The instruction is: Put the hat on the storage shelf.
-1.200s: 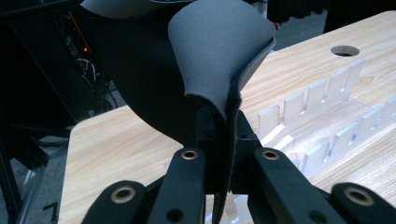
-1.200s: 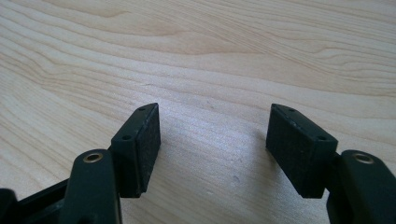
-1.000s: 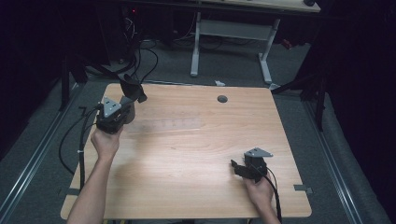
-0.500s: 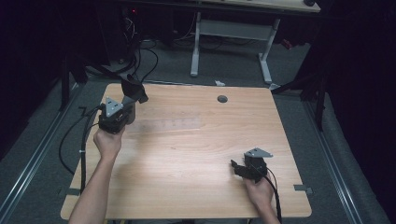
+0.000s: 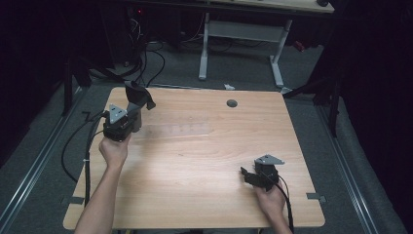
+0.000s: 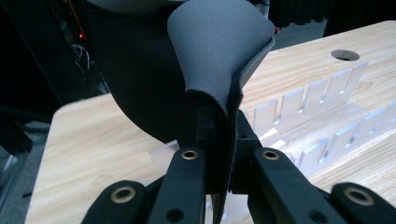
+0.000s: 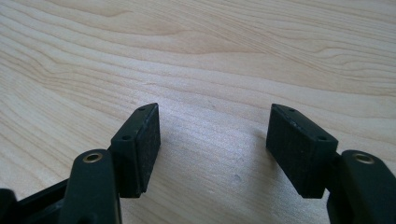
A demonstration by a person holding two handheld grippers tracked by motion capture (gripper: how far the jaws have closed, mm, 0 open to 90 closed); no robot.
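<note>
While the left gripper (image 5: 132, 109) clamps a grey foam sheet (image 6: 219, 56) | clear rack (image 6: 317, 121) just beyond | right gripper (image 7: 212, 149) apart, table (image 7: 196, 42) beneath.

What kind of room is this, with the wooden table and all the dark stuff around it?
Probably a lab or workshop. A light wooden table stands on grey carpet, cables trail across the floor behind it, and a white-legged desk stands farther back. Dark curtains seem to surround the space.

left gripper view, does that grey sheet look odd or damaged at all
Not damaged, but bent: the grey sheet is pinched at one edge between the left tool's jaws and curls over above them, held over the clear slotted rack on the table.
</note>
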